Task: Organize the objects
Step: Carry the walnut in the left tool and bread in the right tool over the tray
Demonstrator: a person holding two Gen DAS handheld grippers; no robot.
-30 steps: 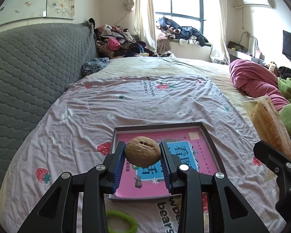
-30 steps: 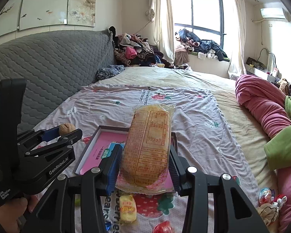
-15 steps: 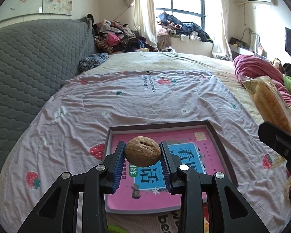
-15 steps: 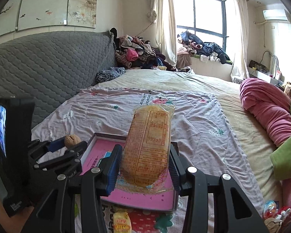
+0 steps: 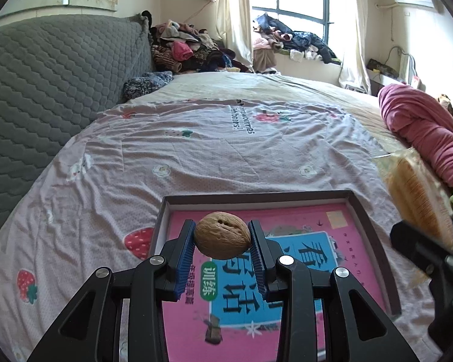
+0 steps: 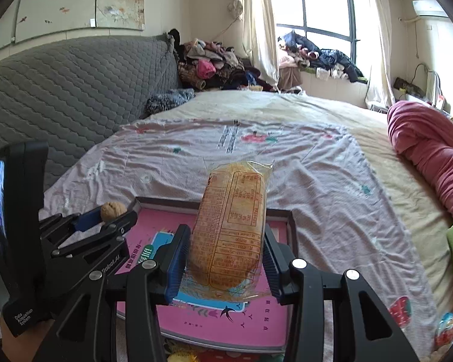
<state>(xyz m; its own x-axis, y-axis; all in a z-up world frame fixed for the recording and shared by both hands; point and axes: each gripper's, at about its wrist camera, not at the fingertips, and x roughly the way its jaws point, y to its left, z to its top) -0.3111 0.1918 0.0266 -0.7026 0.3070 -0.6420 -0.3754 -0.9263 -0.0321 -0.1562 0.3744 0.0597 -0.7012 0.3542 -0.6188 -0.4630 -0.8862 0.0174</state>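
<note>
The left tool (image 5: pixel 223 242) is clamping a walnut (image 5: pixel 222 235) between its blue pads, hanging above the near left part of the pink-lined tray (image 5: pixel 374 241) on the bed (image 5: pixel 226 157). The right tool (image 6: pixel 225 258) is gripping a wrapped bread loaf (image 6: pixel 231 229), hovering over the same tray's middle, just right of the left tool.

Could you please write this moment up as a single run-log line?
left gripper: shut on walnut | right gripper: shut on wrapped bread | both above pink-lined tray on bed | nothing released yet
</note>
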